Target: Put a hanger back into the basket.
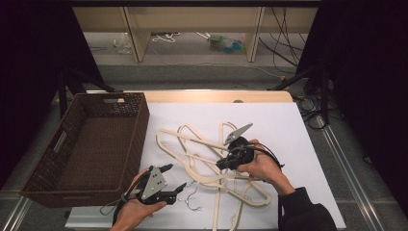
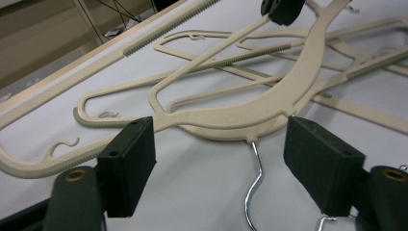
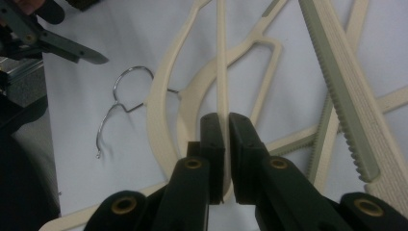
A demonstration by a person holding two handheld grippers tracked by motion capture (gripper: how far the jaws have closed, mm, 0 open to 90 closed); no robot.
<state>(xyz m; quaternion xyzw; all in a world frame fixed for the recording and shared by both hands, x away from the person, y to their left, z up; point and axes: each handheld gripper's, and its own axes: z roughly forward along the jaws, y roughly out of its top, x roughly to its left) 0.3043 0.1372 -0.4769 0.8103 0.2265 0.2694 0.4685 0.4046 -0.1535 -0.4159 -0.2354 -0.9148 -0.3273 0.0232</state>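
Note:
Several cream plastic hangers (image 1: 202, 159) lie tangled on the white table top (image 1: 288, 125). My right gripper (image 1: 220, 165) is shut on a thin bar of one hanger (image 3: 222, 72); in the right gripper view its pads (image 3: 213, 132) pinch that bar edge-on. My left gripper (image 1: 174, 177) is open near the pile's front left side. In the left gripper view its jaws stand wide on either side of a hanger's neck (image 2: 240, 122) and metal hook (image 2: 255, 183), with neither pad touching them.
A brown wicker basket (image 1: 53, 159) stands at the table's left, with nothing in it. More wire hooks (image 1: 192, 195) poke out at the pile's front. Beyond the table's far edge are wooden shelf legs (image 1: 137, 38) and cables on the floor.

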